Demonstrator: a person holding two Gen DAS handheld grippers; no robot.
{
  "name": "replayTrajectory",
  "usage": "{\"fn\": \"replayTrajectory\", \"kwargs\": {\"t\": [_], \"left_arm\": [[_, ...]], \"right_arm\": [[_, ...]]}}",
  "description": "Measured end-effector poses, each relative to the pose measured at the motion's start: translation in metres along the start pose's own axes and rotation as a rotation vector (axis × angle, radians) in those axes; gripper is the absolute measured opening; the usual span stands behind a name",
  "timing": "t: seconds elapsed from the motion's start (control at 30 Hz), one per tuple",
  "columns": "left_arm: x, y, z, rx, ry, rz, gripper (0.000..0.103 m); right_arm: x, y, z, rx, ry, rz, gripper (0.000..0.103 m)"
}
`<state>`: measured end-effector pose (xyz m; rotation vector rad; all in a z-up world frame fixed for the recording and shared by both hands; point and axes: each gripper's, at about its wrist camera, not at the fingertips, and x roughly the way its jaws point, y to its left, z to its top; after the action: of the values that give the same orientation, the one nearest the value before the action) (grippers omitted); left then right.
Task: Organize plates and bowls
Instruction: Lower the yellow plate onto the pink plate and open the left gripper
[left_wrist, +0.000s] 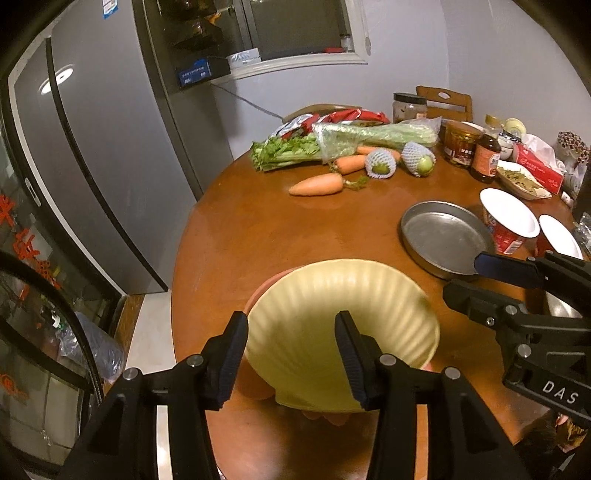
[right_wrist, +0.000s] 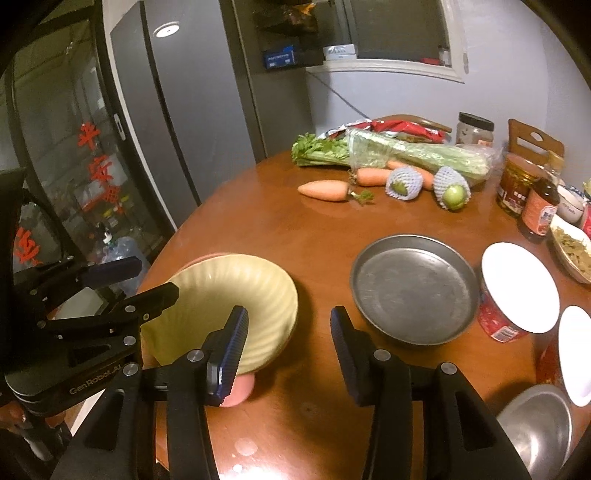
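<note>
A yellow ribbed bowl (left_wrist: 332, 317) rests tilted on a pink bowl (left_wrist: 258, 384) near the table's front left edge; it also shows in the right wrist view (right_wrist: 236, 295). My left gripper (left_wrist: 291, 332) is open, its fingers straddling the yellow bowl's near rim. My right gripper (right_wrist: 288, 325) is open and empty, just right of the yellow bowl, with the pink bowl (right_wrist: 240, 391) below its left finger. A round metal pan (right_wrist: 413, 288) lies ahead of it. A red-sided bowl with a white inside (right_wrist: 517, 291) stands to the pan's right.
A round wooden table (right_wrist: 303, 229) holds carrots (right_wrist: 325, 190), celery (right_wrist: 406, 155), netted fruit (right_wrist: 452, 188), jars and bottles (right_wrist: 539, 210) at the back. A steel bowl (right_wrist: 535, 424) and a white bowl (right_wrist: 576, 350) sit at the right. A fridge (left_wrist: 110, 147) stands left.
</note>
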<state>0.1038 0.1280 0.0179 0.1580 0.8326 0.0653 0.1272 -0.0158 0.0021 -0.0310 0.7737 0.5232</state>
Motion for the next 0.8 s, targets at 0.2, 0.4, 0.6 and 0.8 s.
{"fn": "replayTrajectory", "kwargs": {"t": [0.2, 0.4, 0.6, 0.8], "left_arm": [[-0.018, -0.013, 0.005, 0.02, -0.034, -0.007, 0.05], [-0.032, -0.032, 0.013, 0.044, -0.058, -0.03, 0.05], [-0.036, -0.057, 0.028, 0.076, -0.071, -0.071, 0.05], [-0.021, -0.083, 0.046, 0.117, -0.052, -0.103, 0.05]], "right_arm": [[-0.02, -0.01, -0.004, 0.023, -0.031, -0.023, 0.054], [-0.04, -0.026, -0.012, 0.062, -0.048, -0.042, 0.055], [-0.058, -0.05, -0.019, 0.118, -0.064, -0.074, 0.055], [-0.065, -0.076, -0.027, 0.182, -0.053, -0.1, 0.056]]}}
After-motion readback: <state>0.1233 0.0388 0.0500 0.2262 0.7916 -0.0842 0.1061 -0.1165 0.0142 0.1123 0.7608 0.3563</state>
